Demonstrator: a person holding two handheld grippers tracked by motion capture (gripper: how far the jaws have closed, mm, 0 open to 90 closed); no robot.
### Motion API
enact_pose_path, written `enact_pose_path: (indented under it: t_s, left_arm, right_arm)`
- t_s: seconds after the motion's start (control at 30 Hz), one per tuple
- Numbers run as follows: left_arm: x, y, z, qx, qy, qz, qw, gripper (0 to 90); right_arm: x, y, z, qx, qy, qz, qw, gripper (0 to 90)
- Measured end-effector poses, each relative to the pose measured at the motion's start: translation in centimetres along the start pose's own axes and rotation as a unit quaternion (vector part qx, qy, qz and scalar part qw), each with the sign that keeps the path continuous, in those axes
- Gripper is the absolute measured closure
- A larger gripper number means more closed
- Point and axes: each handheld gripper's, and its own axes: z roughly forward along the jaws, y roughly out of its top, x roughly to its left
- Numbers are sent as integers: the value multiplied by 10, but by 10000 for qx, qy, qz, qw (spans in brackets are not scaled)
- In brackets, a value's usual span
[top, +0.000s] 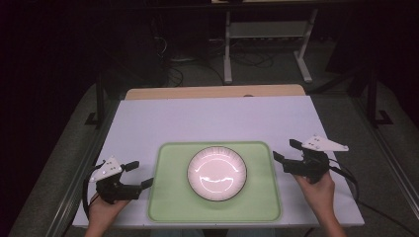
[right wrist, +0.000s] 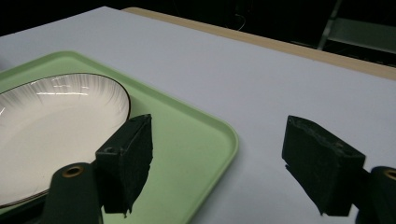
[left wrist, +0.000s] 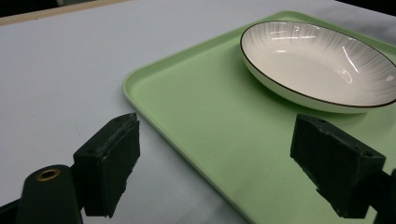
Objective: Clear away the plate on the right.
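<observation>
Table (top: 148,123): white top, with a strip of bare wood along the far edge. No other loose items on it.

Tray (top: 165,197): pale green, rounded corners, low raised lip. Sits at the near middle of the table, between the two hands. Likely moulded plastic, so light and fairly stiff, with a smooth surface that could slide on the white top. The lip at the left and right short edges looks like the sensible place to pinch, one claw per side.

Plate (top: 216,173): white, shallow, dark thin rim line, fine radial ribbing on the inner wall. Rests at the centre of the tray, touching nothing else. Judged ceramic: rigid, glossy, slippery, breakable. If the tray tilts it may skate, so any lift should stay level and be made from both ends together.

Left gripper (top: 138,174): just left of the tray's left edge, jaws spread, nothing between them. In the left gripper view, the tray's near-left corner (left wrist: 135,84) lies ahead between the pads.

Right gripper (top: 287,150): just right of the tray's right edge, jaws spread wide, empty. The tray lip (right wrist: 231,140) shows beside its left pad, apart from it.

Markings: no brand, label or legible writing seen on the tray, plate or table.
</observation>
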Motion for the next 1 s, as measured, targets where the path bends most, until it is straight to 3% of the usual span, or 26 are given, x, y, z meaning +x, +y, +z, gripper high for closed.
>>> enact_pose_path:
  t_s: [0.57, 1.0]
  left_arm:
    - [0, 0, 0, 0, -1, -1, 10000, 156]
    - [-1, 0, 0, 6, 7, 1, 10000, 156]
  right_arm:
    - [-10, -14, -23, 27, -177, -13, 9998, 207]
    - [-12, -28, -36, 47, -164, 41, 9998, 206]
